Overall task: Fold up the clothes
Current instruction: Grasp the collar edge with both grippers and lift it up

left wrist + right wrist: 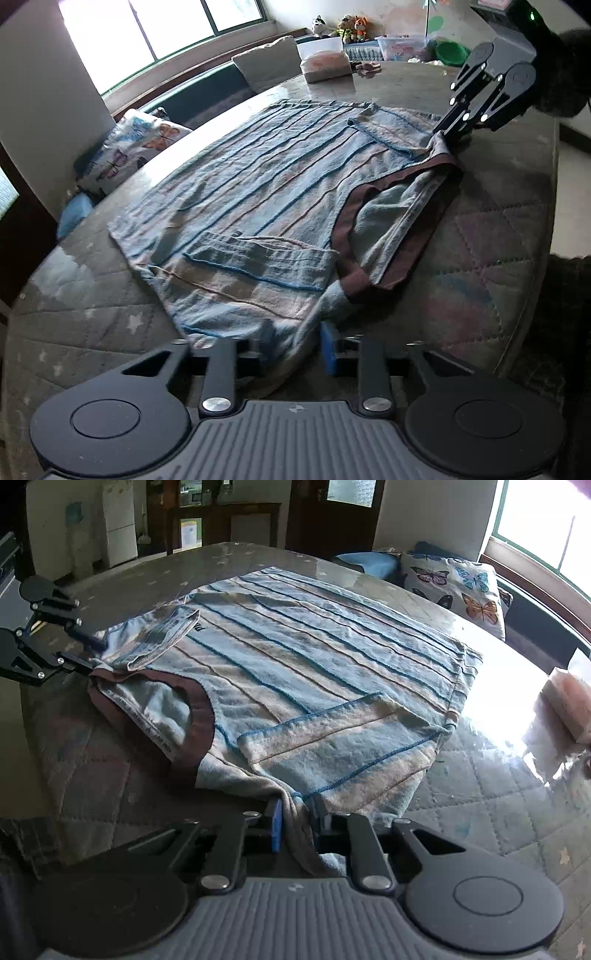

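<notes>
Nearest the left wrist camera, the left gripper (295, 350) has its jaws drawn close on a bunched shoulder edge of the striped shirt (258, 192), the cloth pinched between a blue pad (328, 350) and the opposite finger. That shirt is pale blue with thin blue and tan stripes and a brown neckband (345, 218); both short sleeves are folded in over the body. It lies spread flat on the quilted table cover (92, 317), its long axis running from the collar end near the grippers to the hem at the far side, toward the butterfly cushion (458, 587). In the right wrist view, the right gripper (297, 821) is likewise nearly closed, clamping the other shoulder edge beside the neckband, with fabric gathered between its fingers.
</notes>
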The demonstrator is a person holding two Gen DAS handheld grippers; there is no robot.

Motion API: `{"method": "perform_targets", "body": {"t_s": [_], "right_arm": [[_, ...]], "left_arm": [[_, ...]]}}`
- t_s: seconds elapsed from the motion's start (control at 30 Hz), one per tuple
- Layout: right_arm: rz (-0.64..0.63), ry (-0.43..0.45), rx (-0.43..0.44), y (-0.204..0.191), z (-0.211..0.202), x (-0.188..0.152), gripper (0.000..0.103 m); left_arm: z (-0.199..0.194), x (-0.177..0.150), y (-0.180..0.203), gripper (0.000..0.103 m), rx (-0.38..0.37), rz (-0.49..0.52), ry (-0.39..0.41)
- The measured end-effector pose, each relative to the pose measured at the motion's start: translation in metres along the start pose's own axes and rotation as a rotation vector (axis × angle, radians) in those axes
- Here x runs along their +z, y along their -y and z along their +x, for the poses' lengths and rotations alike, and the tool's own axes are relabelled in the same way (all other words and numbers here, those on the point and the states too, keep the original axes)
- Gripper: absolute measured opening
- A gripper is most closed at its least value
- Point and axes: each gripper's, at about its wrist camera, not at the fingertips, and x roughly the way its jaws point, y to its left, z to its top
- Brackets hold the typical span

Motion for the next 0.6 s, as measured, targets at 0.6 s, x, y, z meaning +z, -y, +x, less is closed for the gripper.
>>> {"method": "perform_targets", "body": {"t_s": [0.6], "right_arm": [[-0.011, 0.174, -0.052, -0.047, -0.095, -0.02, 0.005]], "left_arm": [[-0.11, -0.002, 0.042, 0.003, 0.201, -0.15, 0.185]]}}
